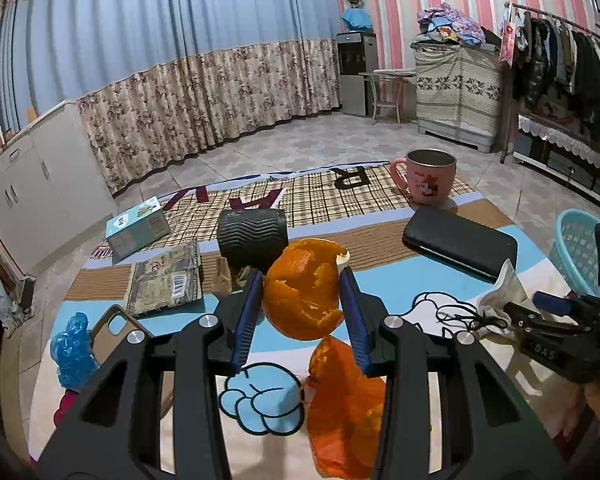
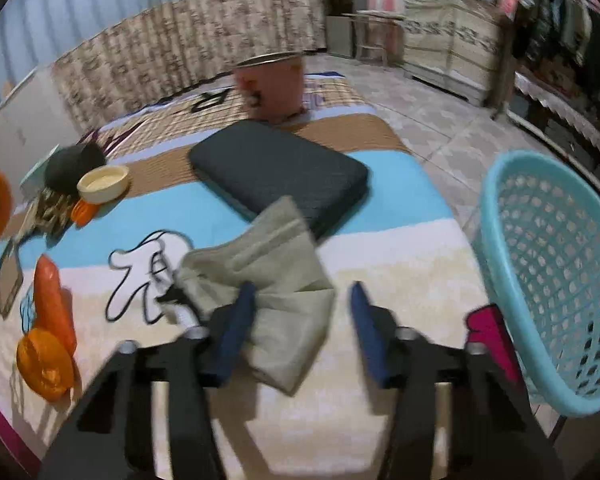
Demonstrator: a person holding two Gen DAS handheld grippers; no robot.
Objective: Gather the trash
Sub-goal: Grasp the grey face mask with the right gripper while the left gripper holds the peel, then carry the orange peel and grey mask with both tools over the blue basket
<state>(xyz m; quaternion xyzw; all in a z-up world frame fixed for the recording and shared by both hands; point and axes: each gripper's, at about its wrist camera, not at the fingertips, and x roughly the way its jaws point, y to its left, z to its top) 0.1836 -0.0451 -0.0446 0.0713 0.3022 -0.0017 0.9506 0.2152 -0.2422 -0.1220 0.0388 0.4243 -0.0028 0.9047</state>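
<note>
Over the bench's middle my left tool point(image 1: 302, 306) clenches an orange peel point(image 1: 306, 290), while my right tool point(image 2: 302, 330), released, straddles the grey wrapper point(image 2: 276, 280) near the basket-side edge; next I close on it, then carry both to the blue basket point(image 2: 556, 264)

Indoor artificial light, moderately dim, cool in tone. Left wrist view is sharp; right wrist view is smeared by motion blur throughout. Both show strong fisheye bending and dark vignetted corners. Soft shadows fall on the blanket point(image 2: 400, 280) beneath the tongs.
</note>
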